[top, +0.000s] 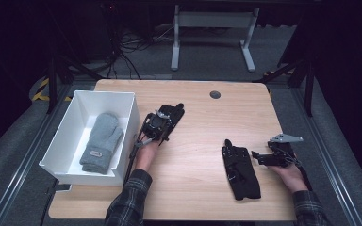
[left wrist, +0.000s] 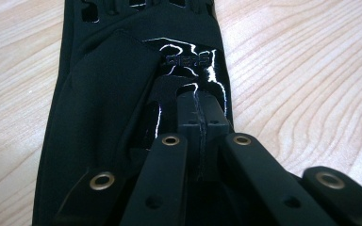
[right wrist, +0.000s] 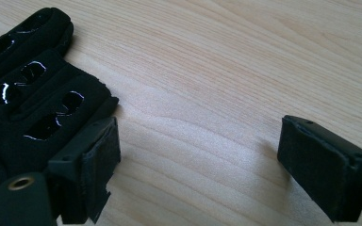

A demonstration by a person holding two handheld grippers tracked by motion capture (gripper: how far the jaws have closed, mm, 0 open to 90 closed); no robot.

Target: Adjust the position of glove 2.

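Note:
A black glove [top: 175, 111] lies on the wooden table just right of the white box. My left gripper [top: 168, 120] rests on it from the near side. In the left gripper view the two jaws meet, and the left gripper [left wrist: 200, 101] is shut on a pinch of the black glove [left wrist: 99, 103] at its glossy patch. A second black glove [top: 240, 170] lies flat at the right front. My right gripper [top: 259, 158] sits just right of it, low over the table. In the right gripper view that gripper [right wrist: 193, 165] stands open, with the second glove [right wrist: 28, 94] beside its left pad.
A white box [top: 106, 94] stands at the table's left edge with a grey mitten [top: 101, 140] lying inside. A round cable hole [top: 215, 94] sits near the far edge. Bare wood [top: 198, 141] lies between the two gloves.

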